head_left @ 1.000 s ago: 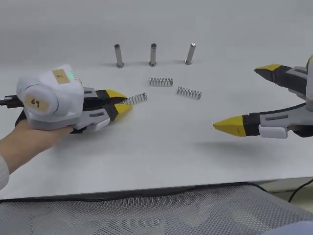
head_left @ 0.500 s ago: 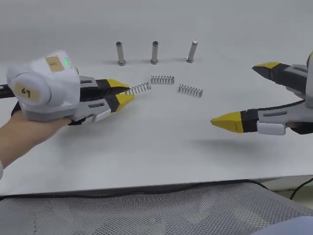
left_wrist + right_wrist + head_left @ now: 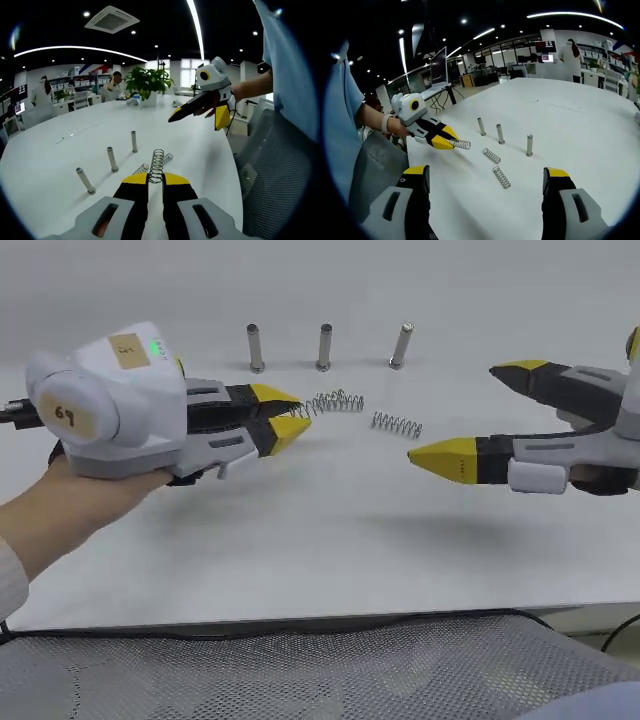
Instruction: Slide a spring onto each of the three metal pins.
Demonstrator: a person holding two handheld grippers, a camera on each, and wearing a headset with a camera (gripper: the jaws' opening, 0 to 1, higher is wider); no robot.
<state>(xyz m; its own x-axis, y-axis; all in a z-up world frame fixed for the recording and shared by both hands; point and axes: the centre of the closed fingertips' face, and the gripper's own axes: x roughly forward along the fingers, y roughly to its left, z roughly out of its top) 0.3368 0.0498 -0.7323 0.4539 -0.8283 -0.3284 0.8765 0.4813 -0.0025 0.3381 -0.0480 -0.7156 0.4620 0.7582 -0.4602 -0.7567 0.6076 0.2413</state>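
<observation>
The left gripper [image 3: 292, 416], carried in a hand [image 3: 75, 502], has its jaws nearly closed on one end of the held spring [image 3: 303, 410], which juts from the yellow tips toward 2 o'clock. A second ago this gripper sat lower, with that spring lying on the white table [image 3: 330, 530]. Now it rides higher and the spring is off the surface, its free end close to the middle spring [image 3: 337, 400]. In the left gripper view the held spring [image 3: 157, 165] stands straight out from between the tips.

At 12 o'clock from the springs, three pins stand upright in a row, all bare: left pin [image 3: 255, 348], middle pin [image 3: 325, 346], right pin [image 3: 400, 345]. The right spring [image 3: 397, 424] lies flat at 4 o'clock from the middle one. Both lie as they did before.

The right gripper [image 3: 470, 412] is spread wide with nothing in it. It has come in leftward and sits at 3 o'clock of the right spring.
</observation>
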